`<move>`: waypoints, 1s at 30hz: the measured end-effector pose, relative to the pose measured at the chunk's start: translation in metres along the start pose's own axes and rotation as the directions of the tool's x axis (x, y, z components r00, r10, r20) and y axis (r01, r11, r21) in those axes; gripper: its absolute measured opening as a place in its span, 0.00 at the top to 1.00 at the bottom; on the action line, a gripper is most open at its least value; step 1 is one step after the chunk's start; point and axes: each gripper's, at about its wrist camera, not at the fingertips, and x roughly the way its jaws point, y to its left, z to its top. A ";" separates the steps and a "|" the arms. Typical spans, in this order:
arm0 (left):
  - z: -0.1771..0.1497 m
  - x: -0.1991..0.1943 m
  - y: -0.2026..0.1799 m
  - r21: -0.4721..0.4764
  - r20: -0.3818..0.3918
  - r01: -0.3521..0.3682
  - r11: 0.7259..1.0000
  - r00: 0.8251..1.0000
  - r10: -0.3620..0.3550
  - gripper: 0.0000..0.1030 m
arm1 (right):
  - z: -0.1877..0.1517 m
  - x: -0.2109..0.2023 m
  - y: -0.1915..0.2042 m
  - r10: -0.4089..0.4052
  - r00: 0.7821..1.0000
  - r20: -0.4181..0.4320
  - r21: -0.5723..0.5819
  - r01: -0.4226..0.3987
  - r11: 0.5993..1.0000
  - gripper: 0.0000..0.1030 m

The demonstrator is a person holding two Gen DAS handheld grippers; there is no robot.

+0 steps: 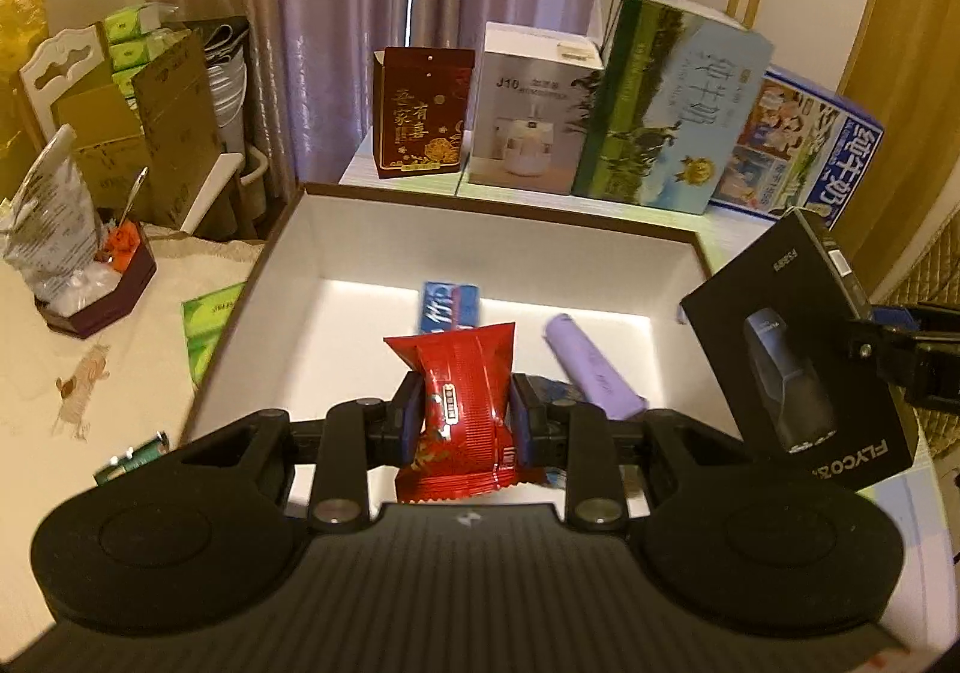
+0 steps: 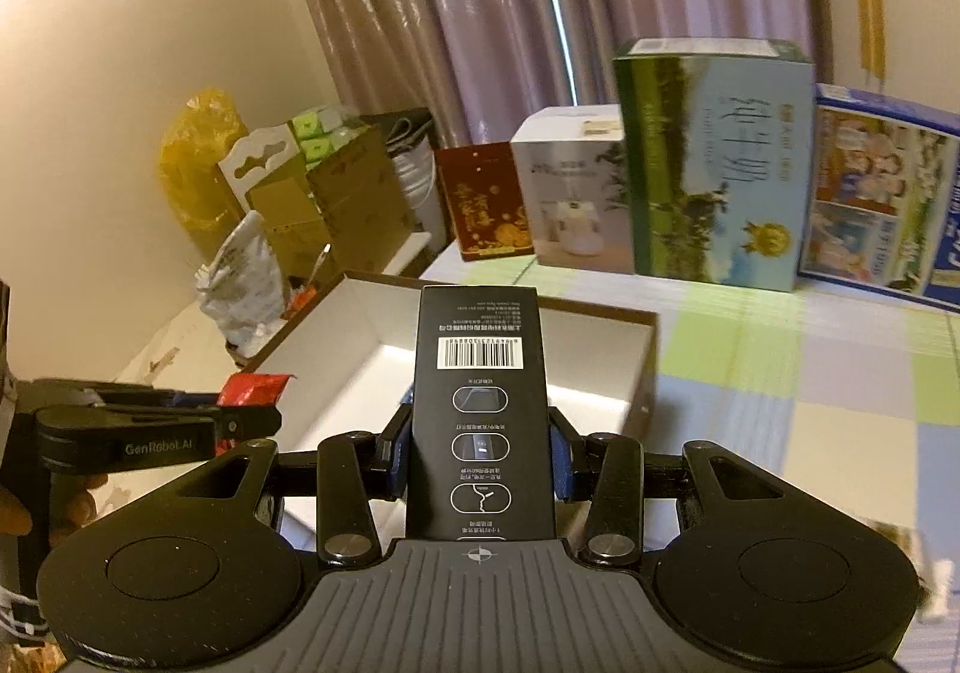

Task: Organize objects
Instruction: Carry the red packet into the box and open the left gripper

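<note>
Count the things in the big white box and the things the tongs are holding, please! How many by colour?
In the white box:
Blue: 1, a packet
Purple: 1, a tube
Held over it:
Red: 1, a snack packet in the left tongs
Black: 1, a carton in the right tongs
Total: 4

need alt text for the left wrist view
The left tongs pinch a crinkled red foil snack packet above an open white-lined cardboard box holding a blue packet and a lilac tube; at right, a black carton is held.
</note>
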 end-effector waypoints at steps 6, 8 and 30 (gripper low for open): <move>0.015 0.041 0.025 0.023 -0.067 0.005 1.000 0.998 -0.004 0.76 | 0.003 0.049 0.009 -0.028 0.998 -0.056 0.031 0.030 0.999 0.61; 0.016 0.054 0.028 0.033 -0.089 0.003 0.999 0.996 0.000 0.76 | 0.003 0.064 0.011 -0.040 0.996 -0.078 0.042 0.043 0.998 0.61; 0.043 0.150 0.054 0.090 -0.212 0.004 0.996 0.977 0.016 0.76 | 0.017 0.144 0.009 -0.129 0.979 -0.157 0.071 0.142 0.987 0.61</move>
